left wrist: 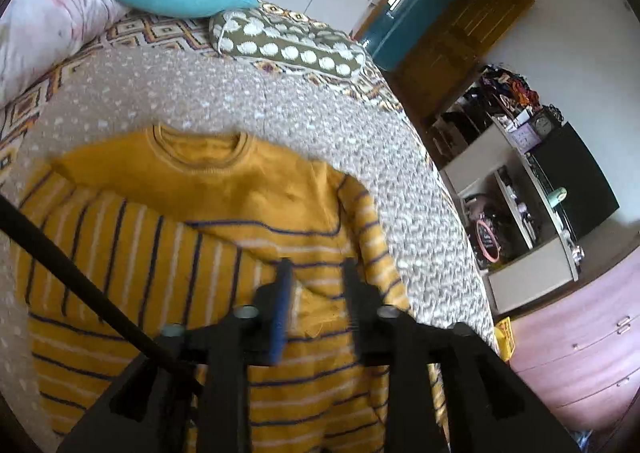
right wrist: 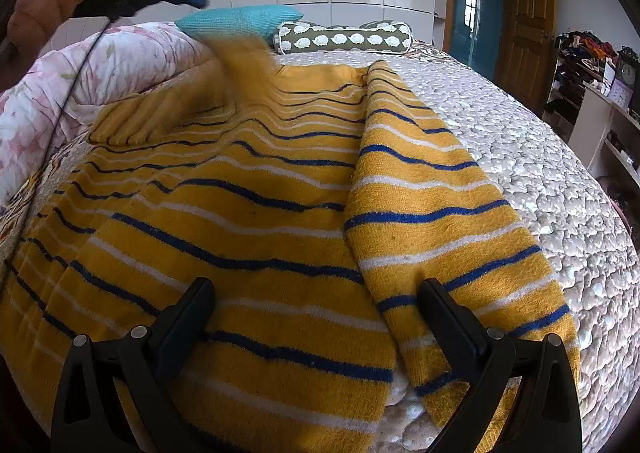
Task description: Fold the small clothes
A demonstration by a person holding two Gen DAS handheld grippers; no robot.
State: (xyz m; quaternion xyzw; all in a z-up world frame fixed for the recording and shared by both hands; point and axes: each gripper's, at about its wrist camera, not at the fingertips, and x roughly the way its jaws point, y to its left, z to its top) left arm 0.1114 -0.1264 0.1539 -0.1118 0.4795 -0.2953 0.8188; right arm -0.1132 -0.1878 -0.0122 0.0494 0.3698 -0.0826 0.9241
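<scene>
Sleeve-fold step on the sweater (right wrist: 248, 213): it lies flat on the bed (right wrist: 540, 181), neck twd the pillows. The right sleeve (right wrist: 436, 221) is already laid down along the body. The left sleeve (left wrist: 120, 253) crosses the chest, and in the right wrist view a blurred bit of yellow knit hangs mid-air near the neck, so I judge it's only just dropping.

My left tongs (left wrist: 316, 285) are up over the body, jaws partly apart, nothing pinched. Right tongs (right wrist: 316, 293) sit wide open, low over the hem, fingers apart from the cloth, gripping nothing.

Next, I reckon: smooth the crossed sleeve, then both tongs pinch the hem corners & bring the bottom up twd the collar.

Fabric is thick fuzzy knit, mustard w/ navy & white stripes, ribbed round collar; soft, so it'll sag & ripple. Bed cover is quilted, bumpy, pale.
</scene>
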